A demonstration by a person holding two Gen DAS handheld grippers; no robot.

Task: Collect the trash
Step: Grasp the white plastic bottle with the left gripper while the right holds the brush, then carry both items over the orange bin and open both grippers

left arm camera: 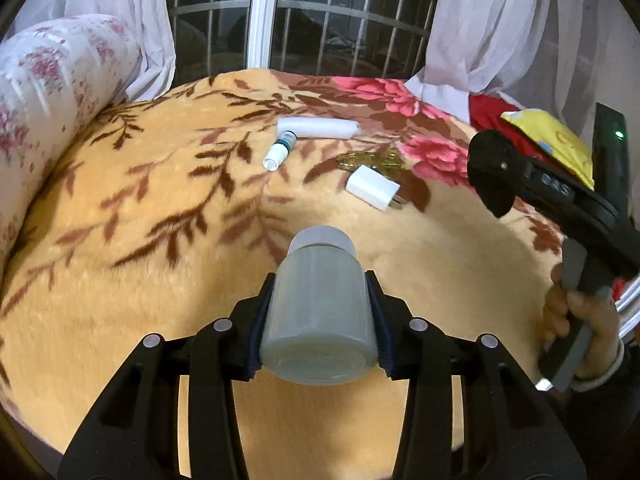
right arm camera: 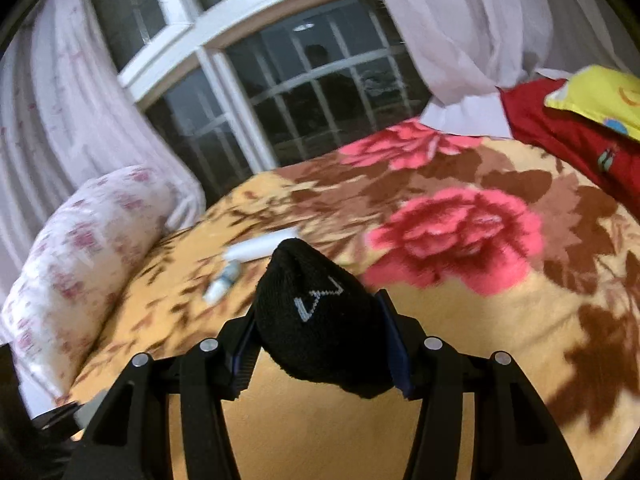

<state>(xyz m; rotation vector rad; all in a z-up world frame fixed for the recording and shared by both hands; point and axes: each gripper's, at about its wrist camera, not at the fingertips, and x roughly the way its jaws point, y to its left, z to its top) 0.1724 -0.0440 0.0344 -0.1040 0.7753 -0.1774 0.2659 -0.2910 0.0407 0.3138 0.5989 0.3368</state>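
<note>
My left gripper (left arm camera: 320, 312) is shut on a translucent grey plastic jar (left arm camera: 320, 320) with a screw lid, held above the flowered blanket (left arm camera: 140, 280). My right gripper (right arm camera: 320, 320) is shut on a black sock (right arm camera: 320, 320) with a small grey mark; it also shows in the left wrist view (left arm camera: 492, 178), at the right, raised over the bed. On the blanket farther off lie a white tube (left arm camera: 318, 127), a small dropper bottle (left arm camera: 279, 151), a white charger plug (left arm camera: 373, 188) and a crumpled clear wrapper (left arm camera: 370, 160). The tube (right arm camera: 260, 246) and the bottle (right arm camera: 224, 282) show blurred in the right wrist view.
A floral bolster pillow (left arm camera: 44, 112) lies along the bed's left side. A red cloth (right arm camera: 568, 136) and a yellow cushion (right arm camera: 600, 94) sit at the far right. Behind the bed are a barred window (left arm camera: 320, 20) and white curtains (left arm camera: 500, 28).
</note>
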